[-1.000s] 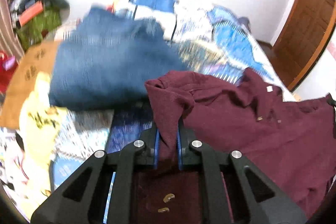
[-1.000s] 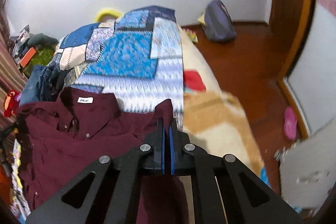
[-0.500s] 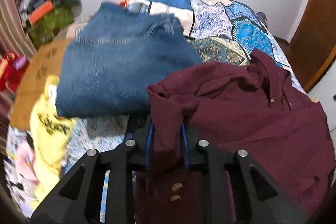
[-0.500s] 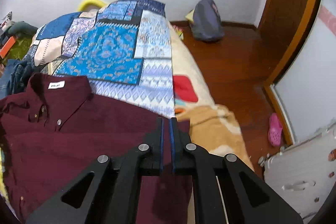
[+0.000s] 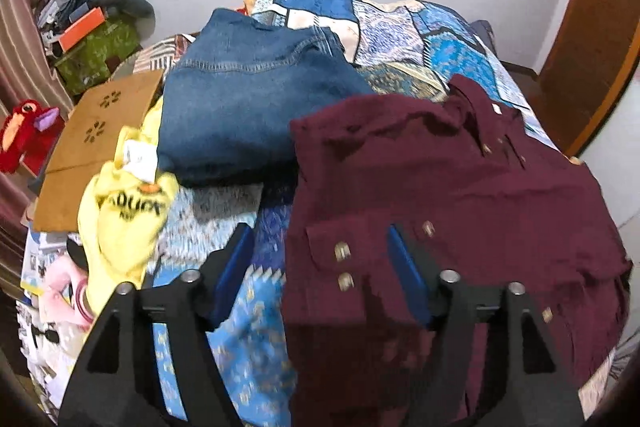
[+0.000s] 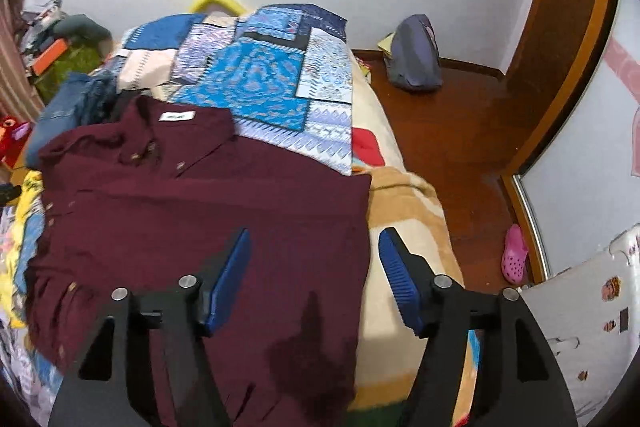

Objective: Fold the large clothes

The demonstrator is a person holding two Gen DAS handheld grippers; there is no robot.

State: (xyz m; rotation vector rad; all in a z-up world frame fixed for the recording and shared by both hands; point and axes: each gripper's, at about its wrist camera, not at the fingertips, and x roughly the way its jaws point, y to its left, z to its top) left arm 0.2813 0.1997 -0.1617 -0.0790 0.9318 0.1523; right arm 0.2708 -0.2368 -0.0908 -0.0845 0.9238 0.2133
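Observation:
A dark maroon button shirt (image 5: pixel 460 179) lies spread on the bed, collar towards the far wall. My left gripper (image 5: pixel 318 239) hovers over its left edge with the jaws opening; the cuff with buttons lies below the gap, and the blue pads do not press it. In the right wrist view the same shirt (image 6: pixel 192 211) covers the near bed. My right gripper (image 6: pixel 314 241) is over the shirt's right edge, its jaws opening too, nothing pinched between them.
Folded blue jeans (image 5: pixel 248 99) lie beyond the shirt's left side, with a yellow garment (image 5: pixel 124 215) and a brown box (image 5: pixel 92 139) further left. A patchwork quilt (image 6: pixel 264 75) covers the bed. Wooden floor, a grey bag (image 6: pixel 412 59) and a pink shoe (image 6: pixel 514 253) lie to the right.
Both grippers were shut on the shirt's edges and have now let go and spread apart. The shirt has dropped flat onto the bed, and both grippers have drawn back from it.

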